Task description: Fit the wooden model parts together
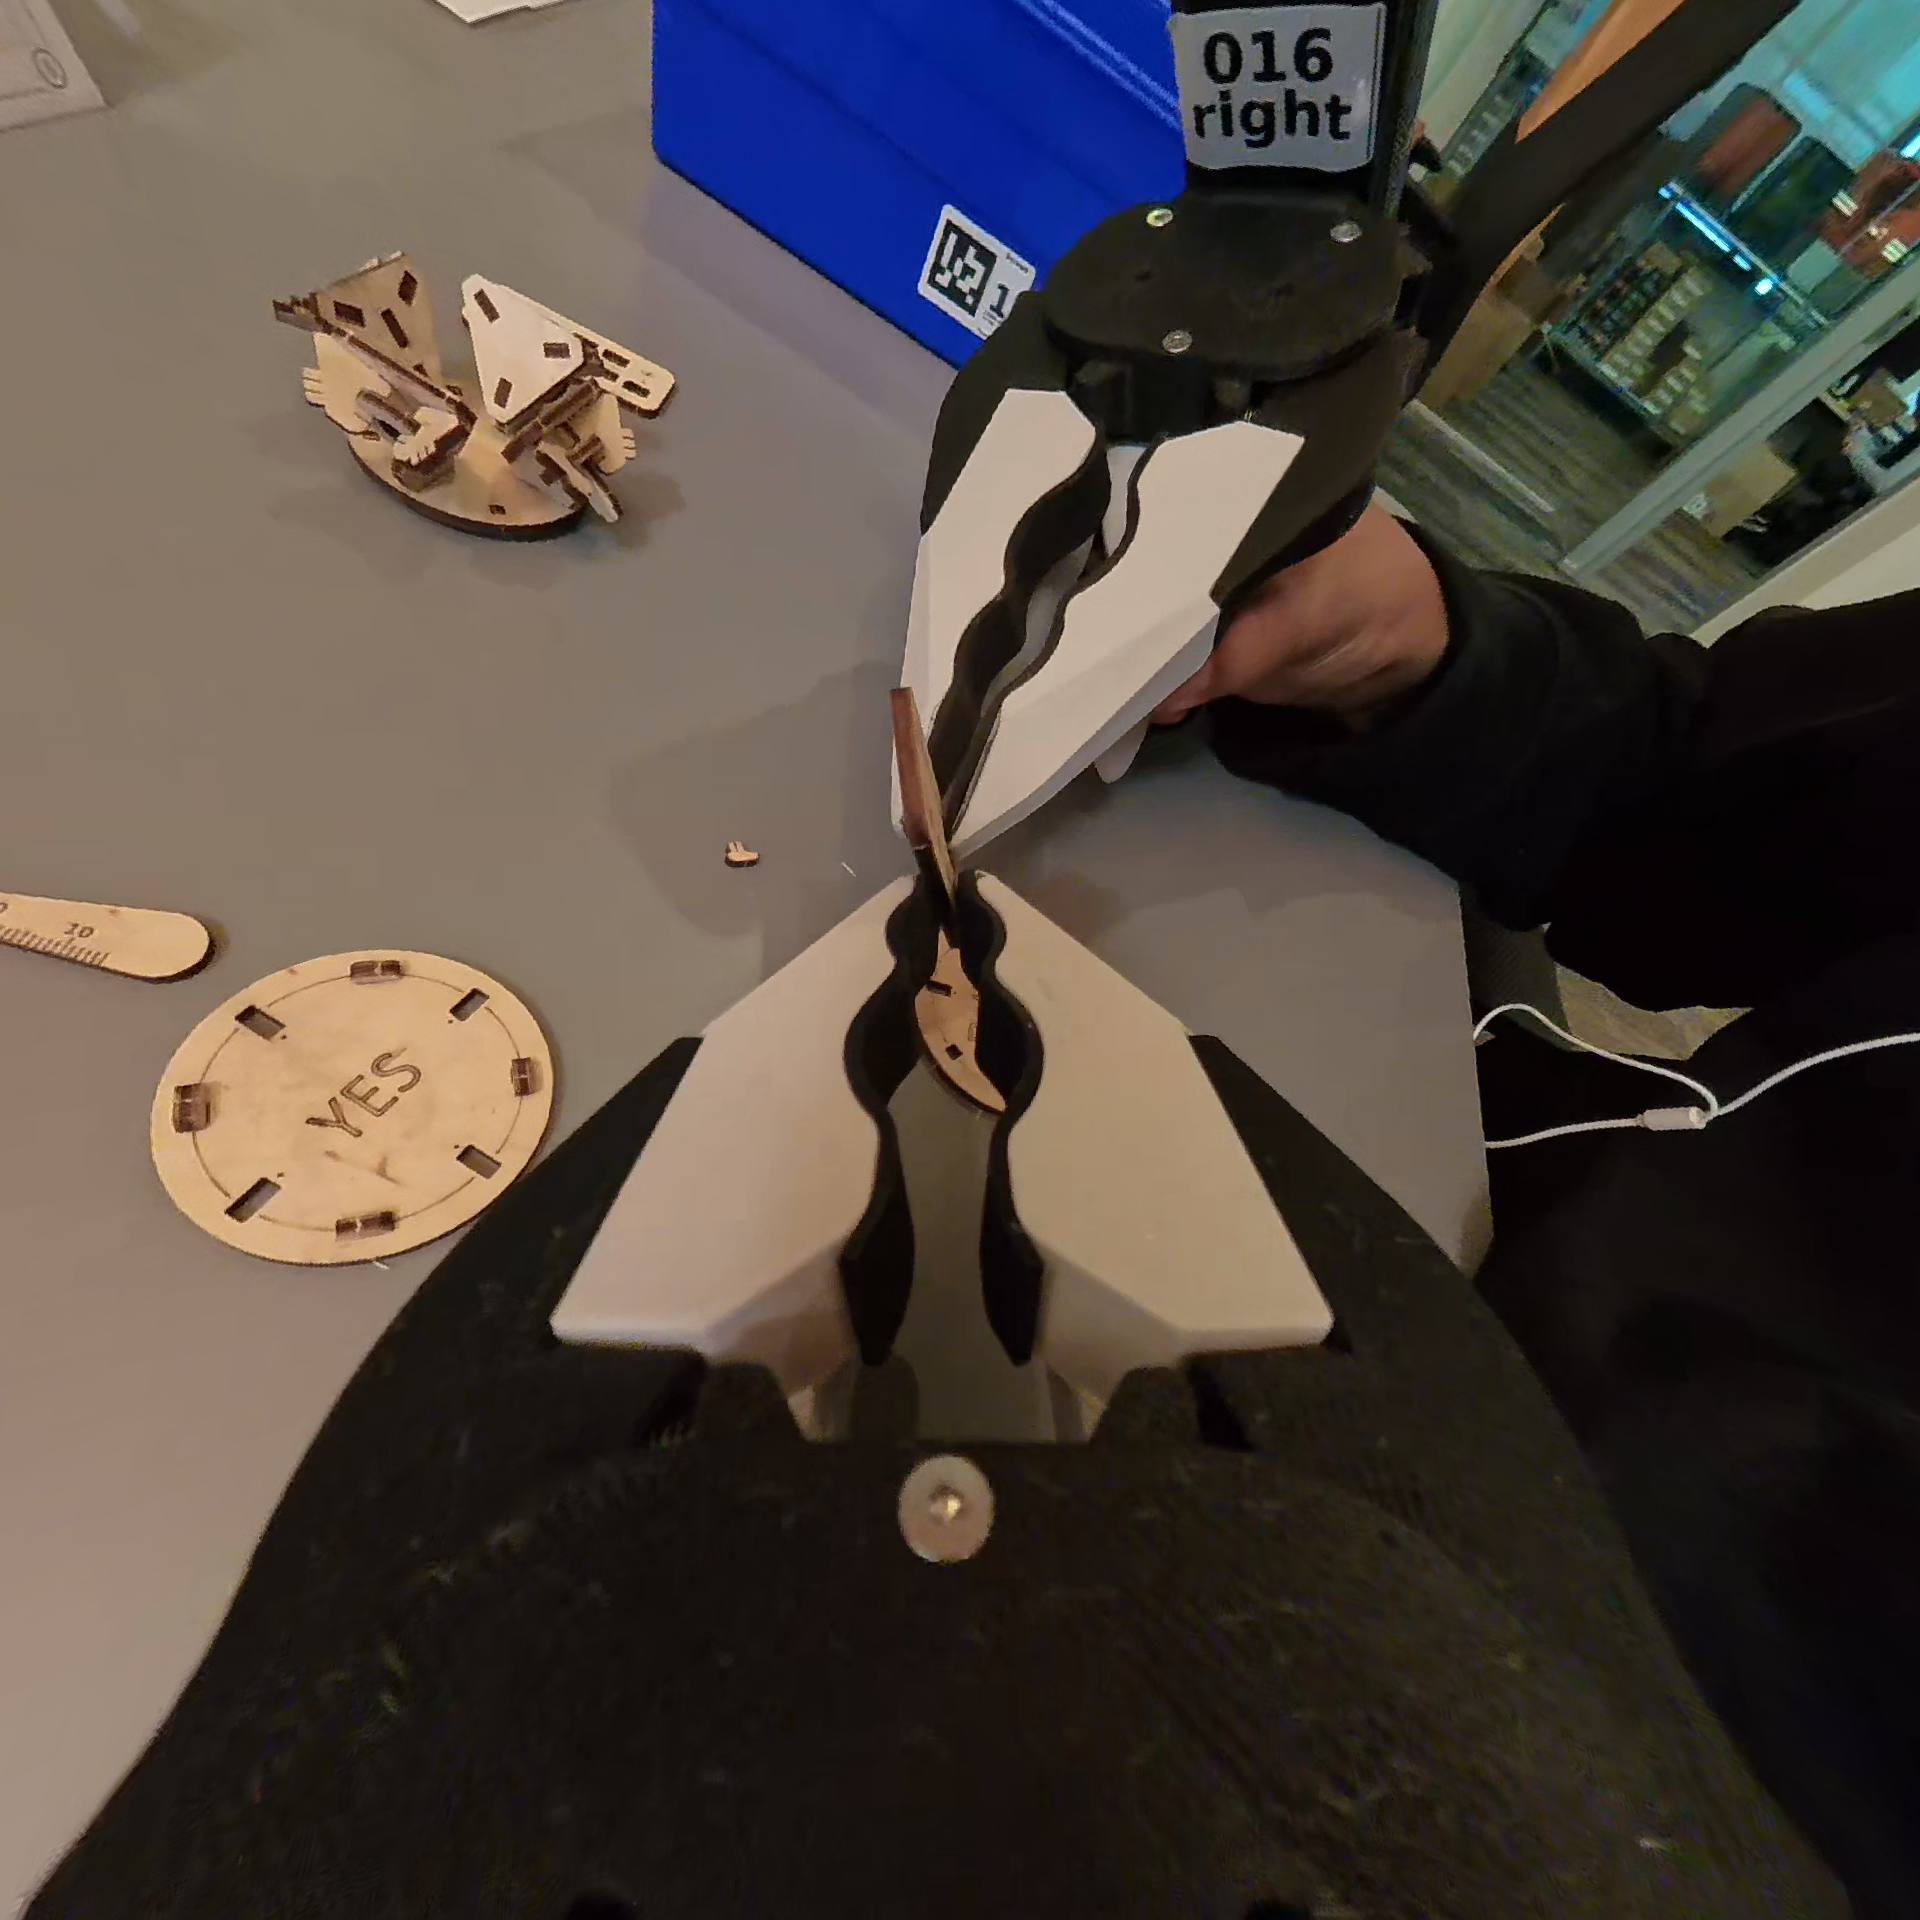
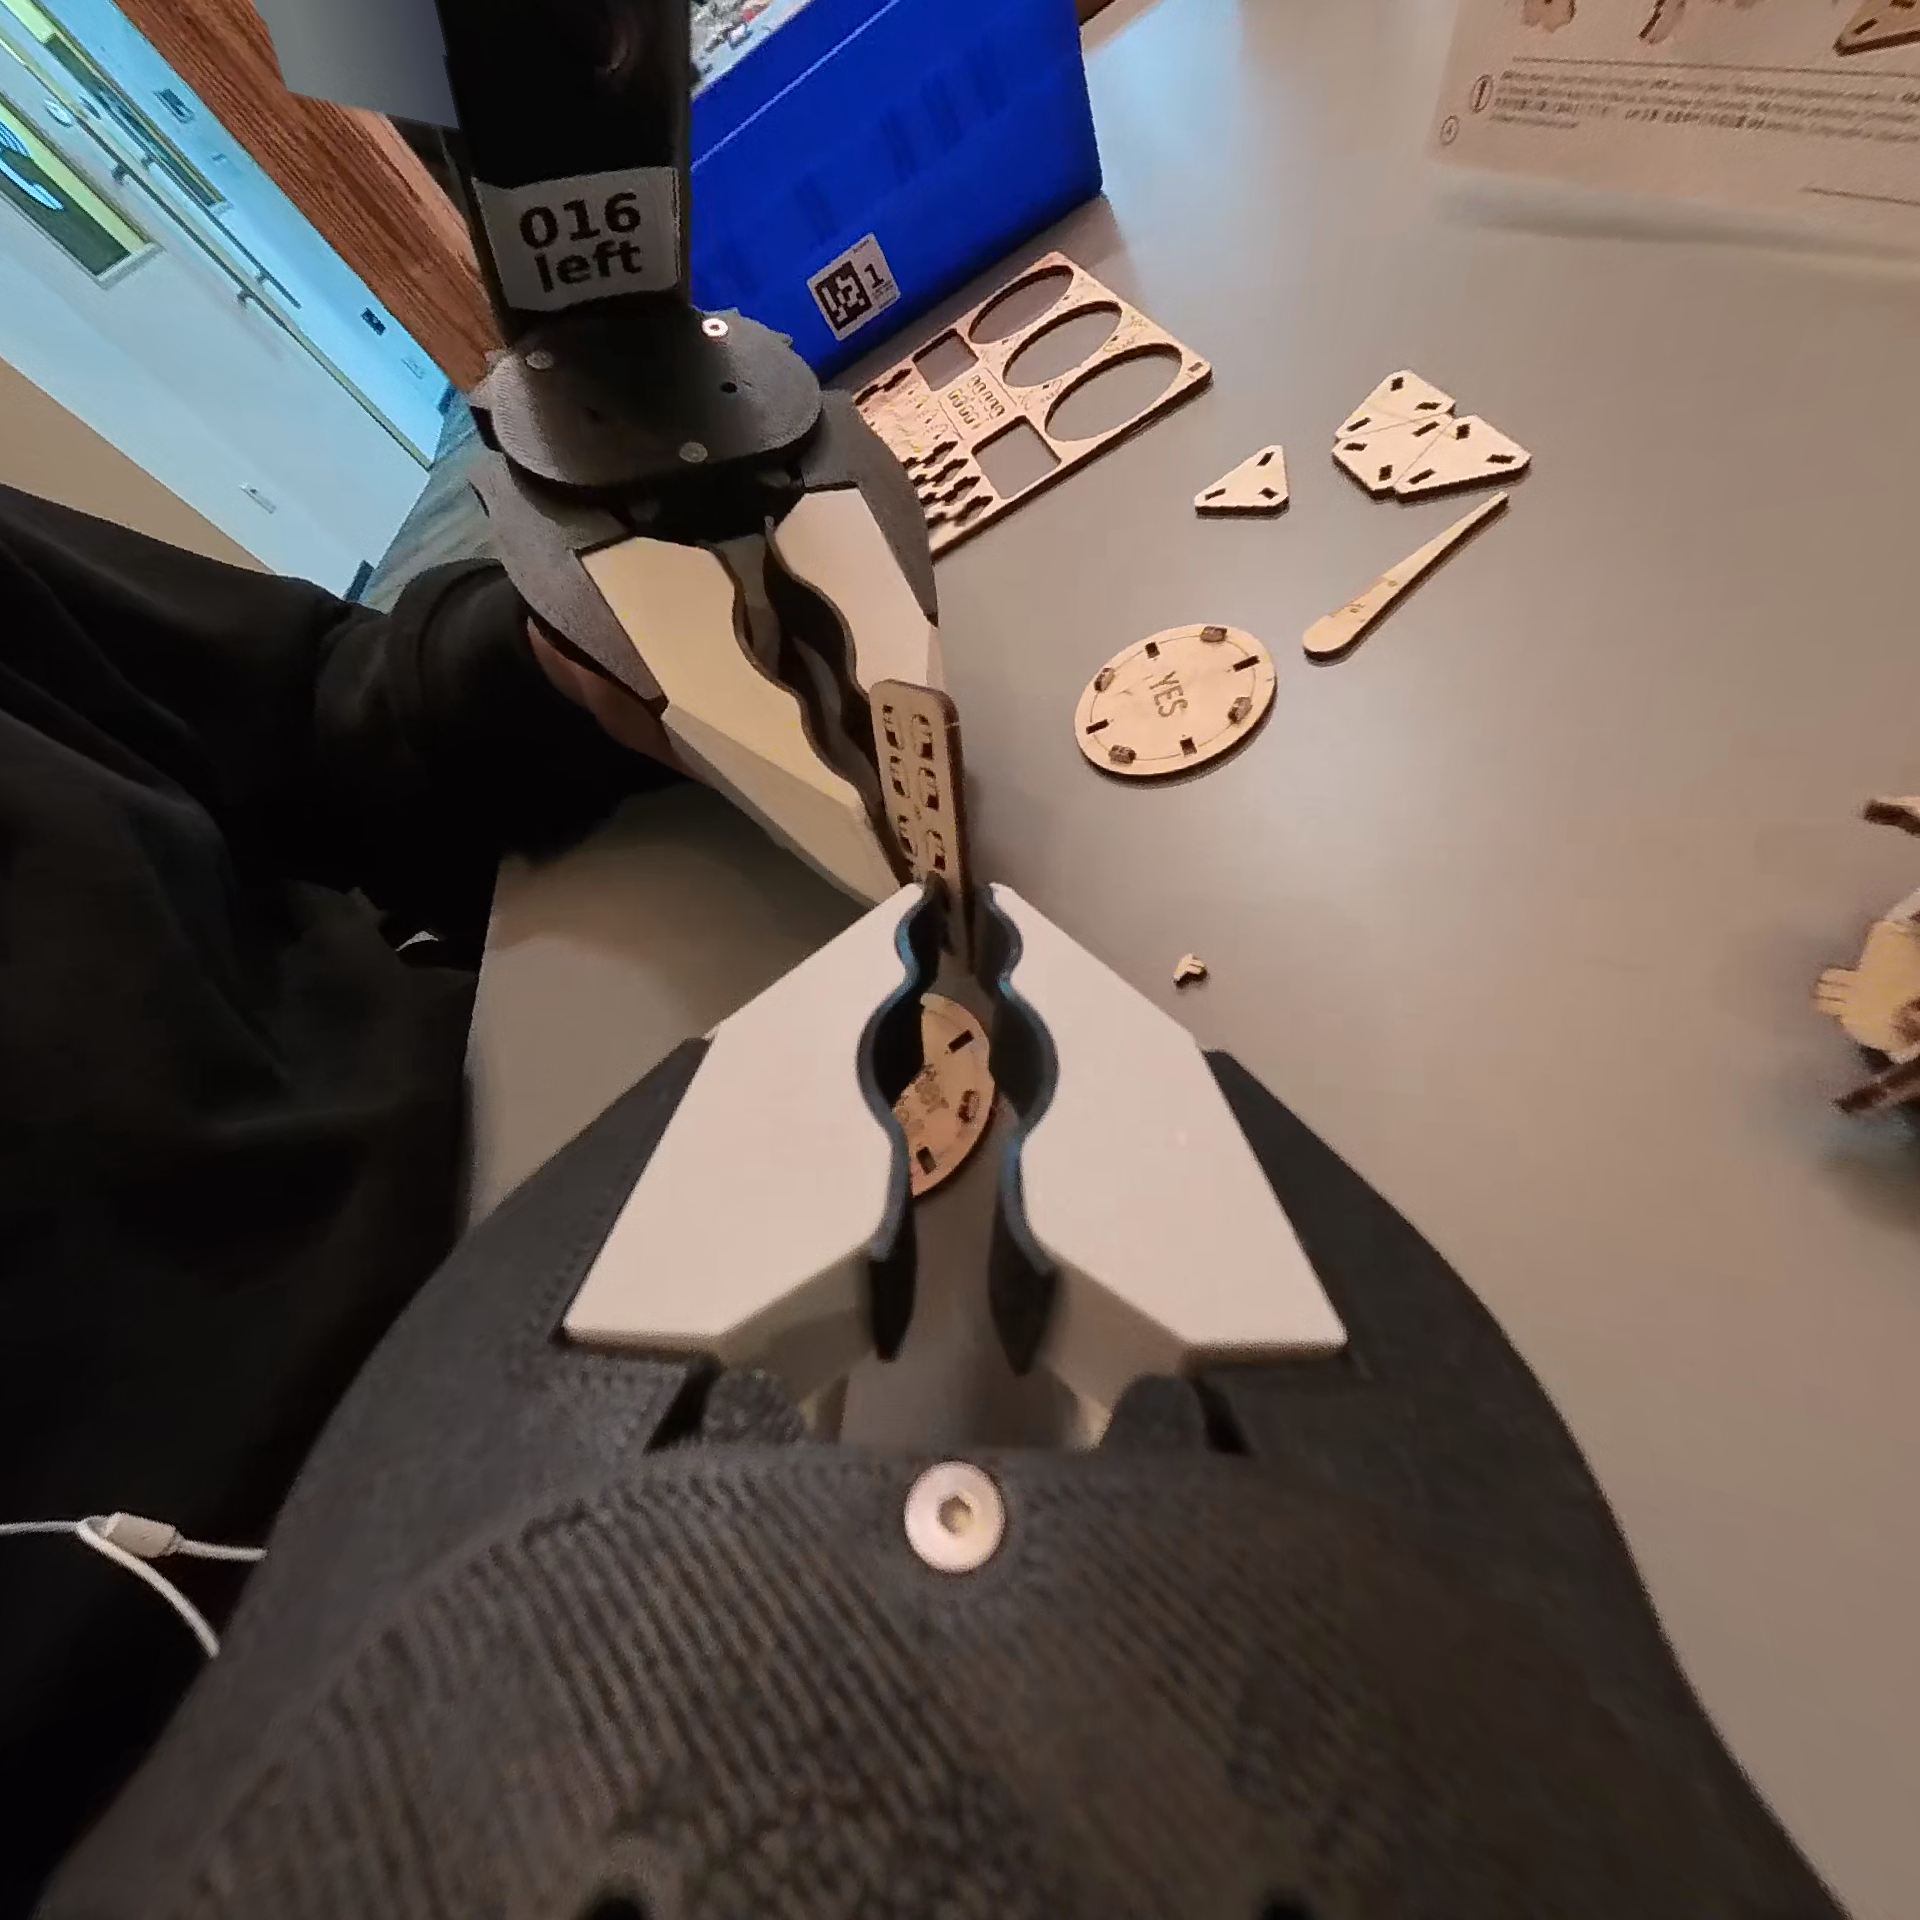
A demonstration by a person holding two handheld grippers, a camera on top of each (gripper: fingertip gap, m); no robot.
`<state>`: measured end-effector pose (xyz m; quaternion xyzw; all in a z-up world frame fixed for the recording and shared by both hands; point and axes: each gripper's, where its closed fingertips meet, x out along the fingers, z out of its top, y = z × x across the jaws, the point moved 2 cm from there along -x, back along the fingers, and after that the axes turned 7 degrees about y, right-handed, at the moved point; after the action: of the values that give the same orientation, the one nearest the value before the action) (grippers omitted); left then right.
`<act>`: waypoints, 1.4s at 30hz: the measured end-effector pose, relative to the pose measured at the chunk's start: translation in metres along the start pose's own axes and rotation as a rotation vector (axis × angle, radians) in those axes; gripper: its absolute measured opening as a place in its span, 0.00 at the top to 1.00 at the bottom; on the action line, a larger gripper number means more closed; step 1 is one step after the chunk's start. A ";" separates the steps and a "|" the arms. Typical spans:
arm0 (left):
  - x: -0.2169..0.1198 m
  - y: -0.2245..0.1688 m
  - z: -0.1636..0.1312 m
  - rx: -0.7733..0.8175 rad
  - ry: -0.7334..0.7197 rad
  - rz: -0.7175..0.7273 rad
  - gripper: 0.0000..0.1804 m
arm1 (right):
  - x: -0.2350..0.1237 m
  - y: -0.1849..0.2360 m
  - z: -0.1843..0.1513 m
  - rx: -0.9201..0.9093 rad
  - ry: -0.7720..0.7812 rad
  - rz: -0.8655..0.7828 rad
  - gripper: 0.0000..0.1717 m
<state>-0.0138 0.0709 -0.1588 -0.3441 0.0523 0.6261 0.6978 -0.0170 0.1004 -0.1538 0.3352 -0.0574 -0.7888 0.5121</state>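
Note:
A thin wooden strip [image 1: 920, 769] with small cut-outs stands upright where the two grippers meet tip to tip; its face shows in the right wrist view [image 2: 920, 779]. My right gripper [image 2: 948, 902] is shut on the strip's lower end; it also shows in the left wrist view [image 1: 933, 836], reaching in from above. My left gripper [image 1: 945, 899] is shut, its tips against the strip's lower end; it also shows in the right wrist view [image 2: 881, 852]. A slotted wooden disc [image 1: 956, 1039] lies on the grey table under both grippers and shows through the finger gaps [image 2: 951, 1101].
A second wooden disc [image 1: 348, 1107], a tiny loose wooden piece [image 1: 740, 854], a ruler-like stick [image 1: 104, 935] and a half-built wooden model [image 1: 468, 405] lie to the left. A blue bin [image 1: 883, 156] stands behind. A cut-out sheet [image 2: 1039, 416] and triangles [image 2: 1429, 447] lie farther off. The table edge [image 1: 1455, 1039] is close. The grippers are tip to tip, or close to it.

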 end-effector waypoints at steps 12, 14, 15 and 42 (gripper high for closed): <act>0.000 -0.001 -0.001 0.006 0.008 -0.001 1.00 | 0.000 0.000 -0.002 0.004 0.010 0.005 0.98; 0.000 -0.001 -0.001 0.001 0.006 -0.005 1.00 | 0.000 0.000 -0.002 -0.002 0.009 -0.001 0.98; 0.000 -0.001 -0.001 -0.001 0.004 -0.007 1.00 | 0.000 0.000 -0.001 -0.005 0.008 -0.005 0.98; -0.012 0.002 0.015 -0.118 -0.131 -0.116 1.00 | -0.008 0.000 0.021 -0.067 -0.152 -0.040 0.96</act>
<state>-0.0232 0.0689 -0.1423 -0.3454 -0.0502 0.6076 0.7134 -0.0268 0.1020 -0.1338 0.2578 -0.0628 -0.8237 0.5012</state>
